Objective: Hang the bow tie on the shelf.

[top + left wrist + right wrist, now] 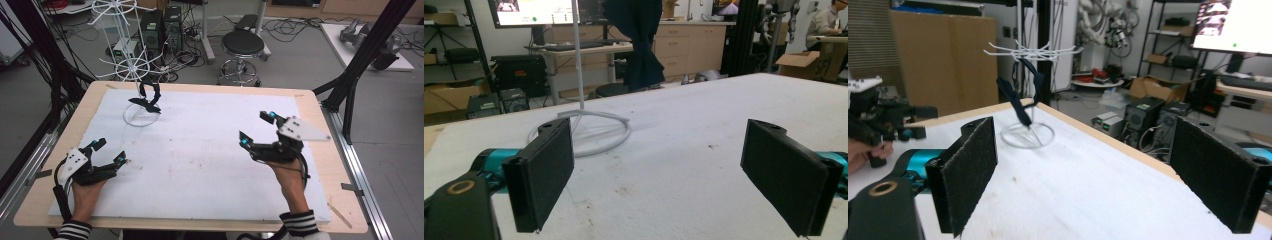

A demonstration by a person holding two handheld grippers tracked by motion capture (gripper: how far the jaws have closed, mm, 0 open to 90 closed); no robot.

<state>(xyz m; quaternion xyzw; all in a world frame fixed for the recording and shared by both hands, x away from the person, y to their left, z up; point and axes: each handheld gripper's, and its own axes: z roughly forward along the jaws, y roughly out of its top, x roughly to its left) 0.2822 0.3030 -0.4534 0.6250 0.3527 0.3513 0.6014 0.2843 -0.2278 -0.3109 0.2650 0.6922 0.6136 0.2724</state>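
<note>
— Where do the two claws sit?
— The left claw [109,151] rests low near the left edge of the white surface [200,165], jaws spread wide, gripping nothing. The right claw [257,128] hovers over the right side, jaws likewise released and empty.

— And between them?
— Bare white padding, faintly stained.

— Anything else there?
— A white wire rack [132,65] stands at the far left corner on a ring base, with a dark cloth [149,97] hanging from it, well apart from both claws. A stool [242,47] stands on the floor beyond.
</note>
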